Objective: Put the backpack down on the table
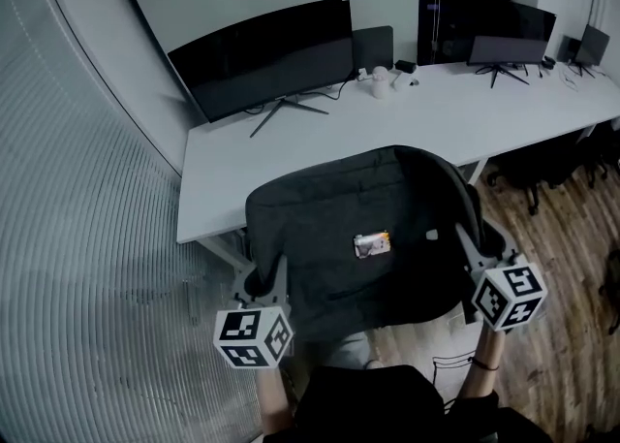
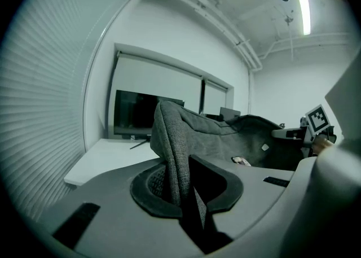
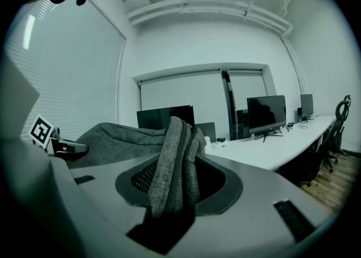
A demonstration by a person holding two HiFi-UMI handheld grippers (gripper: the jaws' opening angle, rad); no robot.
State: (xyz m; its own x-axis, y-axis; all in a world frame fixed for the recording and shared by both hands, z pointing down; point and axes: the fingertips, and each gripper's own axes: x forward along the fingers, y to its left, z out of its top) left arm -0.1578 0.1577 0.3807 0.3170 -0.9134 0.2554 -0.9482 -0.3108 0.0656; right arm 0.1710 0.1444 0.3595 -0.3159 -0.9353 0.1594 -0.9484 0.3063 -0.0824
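Backpack (image 1: 358,228) of dark grey fabric hangs stretched between two hand-held tools, seen from above at the near edge of a long white table (image 1: 320,145). The left tool (image 1: 263,284) is clamped on a thin fold at the bag's left edge, and its own view shows the cloth pinched between both jaws. The right tool (image 1: 477,247) grips a thicker bunch of fabric at the right edge, its jaws wider apart but pressing on it. The bag's far part overlaps the tabletop; whether it touches cannot be told. A small pale label (image 1: 373,244) sits on the bag. Dark monitors (image 1: 266,58) stand along the table's far side.
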